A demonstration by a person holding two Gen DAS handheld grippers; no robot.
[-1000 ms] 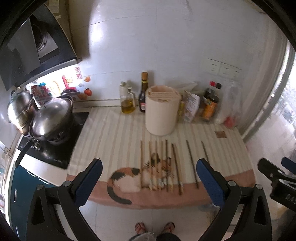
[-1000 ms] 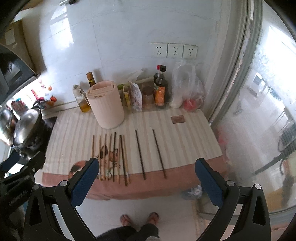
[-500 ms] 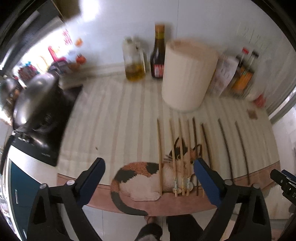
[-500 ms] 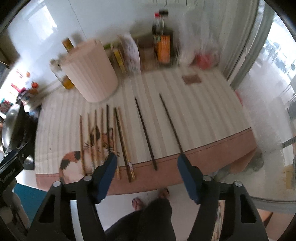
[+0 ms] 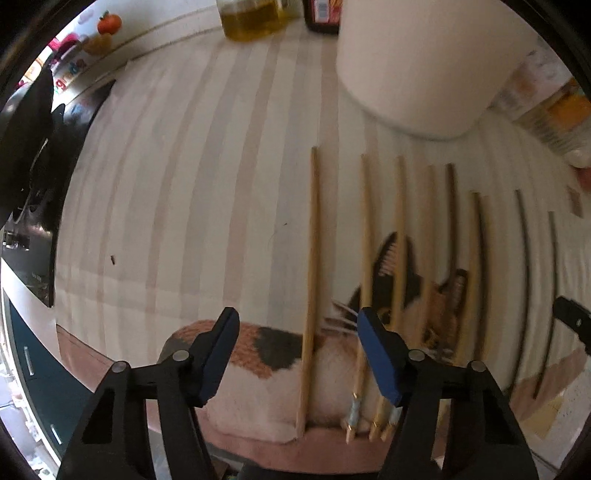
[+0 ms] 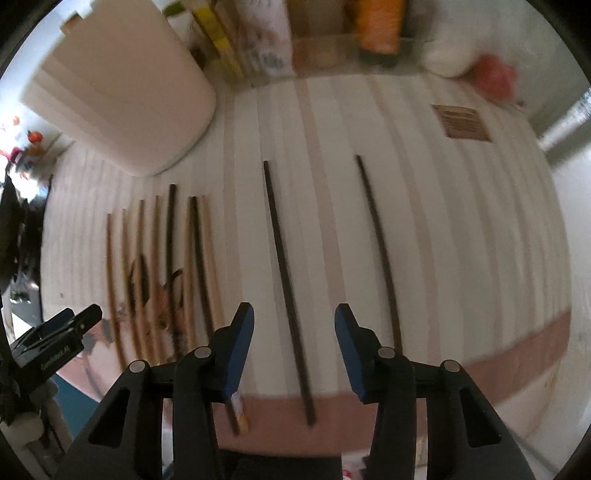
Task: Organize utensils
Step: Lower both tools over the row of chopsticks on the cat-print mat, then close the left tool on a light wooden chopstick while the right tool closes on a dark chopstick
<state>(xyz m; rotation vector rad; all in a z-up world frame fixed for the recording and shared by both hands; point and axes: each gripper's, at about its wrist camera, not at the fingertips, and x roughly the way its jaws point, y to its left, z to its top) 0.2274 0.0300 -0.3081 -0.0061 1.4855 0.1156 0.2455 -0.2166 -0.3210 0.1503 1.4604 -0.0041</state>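
Several chopsticks lie side by side on a striped mat with a cat picture. In the left wrist view my left gripper (image 5: 297,328) points down over the leftmost light wooden chopstick (image 5: 313,258); the stick lies between the closing jaws, and the blue pads stand clear of it. In the right wrist view my right gripper (image 6: 294,326) hangs over a dark chopstick (image 6: 283,266), its jaws also closing with the stick between them, untouched. A second dark chopstick (image 6: 380,251) lies to the right. A pale cylindrical holder (image 6: 122,96) stands behind the sticks.
Oil and sauce bottles (image 5: 255,22) line the wall behind the holder, with packets and jars (image 6: 376,33) to the right. A black stove (image 5: 26,177) with a pot sits at the left. The mat's front edge (image 6: 480,362) runs close under both grippers.
Both grippers have dropped from high above the counter to just over the chopsticks and tipped downward. Their jaws have narrowed from wide open.
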